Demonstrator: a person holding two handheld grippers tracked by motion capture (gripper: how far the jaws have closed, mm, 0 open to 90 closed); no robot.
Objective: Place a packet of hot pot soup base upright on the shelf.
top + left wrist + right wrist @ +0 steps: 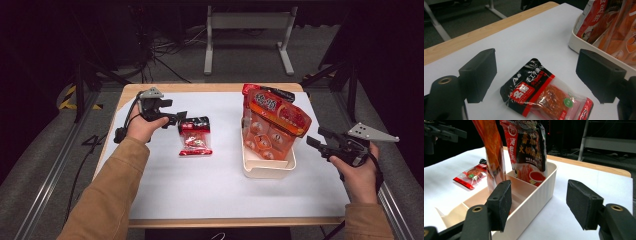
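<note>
A small red-and-black snack packet (195, 136) (541, 92) (471, 176) lies flat on the white table cover, left of centre. My left gripper (181, 116) (537, 67) hovers just above and left of it, jaws open, with the packet below the gap and untouched. A white divided bin (267, 167) (584, 45) (541, 187) at the right holds a tall orange bag (272, 122) (492, 152) and a red hot-pot bag (527, 147) standing upright. My right gripper (315, 136) (539, 200) is open just right of the bin, pointing at its wall, holding nothing.
The white cover (220, 185) leaves a wooden table edge (210, 87) showing along the far side. A grey metal frame (247, 30) and cables lie on the floor behind the table. Open cover lies between packet and bin.
</note>
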